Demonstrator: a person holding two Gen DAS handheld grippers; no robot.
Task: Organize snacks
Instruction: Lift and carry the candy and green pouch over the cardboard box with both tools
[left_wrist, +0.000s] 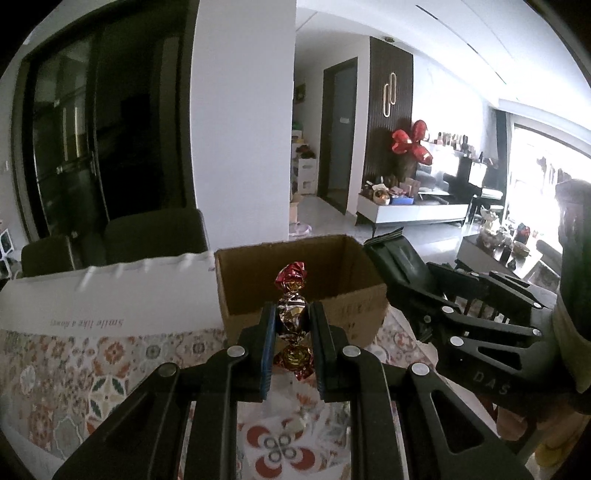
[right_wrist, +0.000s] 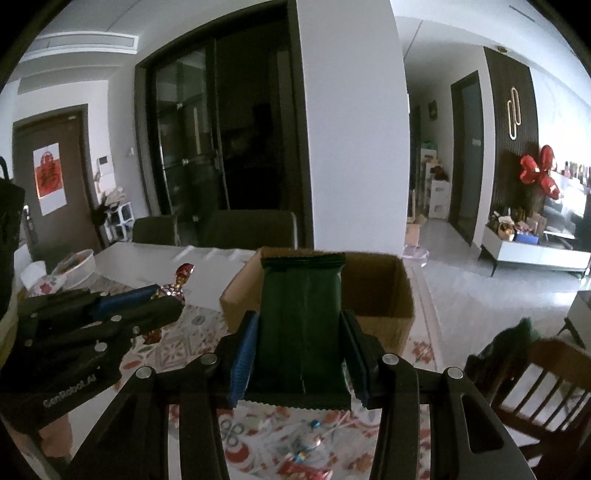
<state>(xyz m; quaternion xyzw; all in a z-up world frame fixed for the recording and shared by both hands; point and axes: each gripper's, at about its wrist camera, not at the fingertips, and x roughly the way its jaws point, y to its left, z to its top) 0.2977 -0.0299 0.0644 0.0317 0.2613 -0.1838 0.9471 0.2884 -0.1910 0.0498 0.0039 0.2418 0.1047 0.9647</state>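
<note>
Candy (left_wrist: 291, 317), twist-wrapped in red and gold foil: I am holding it upright in my left gripper (left_wrist: 291, 334), jaws closed on its middle, one twisted end sticking up above the pads and the other hanging below. It is hovering above the patterned tablecloth (left_wrist: 74, 369), just in front of the cardboard box (left_wrist: 354, 314).

Snack packet (right_wrist: 300, 325), dark green with crimped ends: I am clamping it by its long edges in my right gripper (right_wrist: 300, 354), jaws closed on it, the top end reaching up in front of the box's open mouth.

Cardboard box, brown, flaps open: it is sitting on the tablecloth, directly ahead of both grippers, and what it holds is not showing.

Loose sweets (right_wrist: 306, 446), small and blurred: they are lying on the tablecloth beneath my right gripper.

Wooden chair (right_wrist: 546, 391): it is standing beside the table on my right.

Dark upholstered chairs (right_wrist: 247, 229): they are standing behind the table's far edge.
</note>
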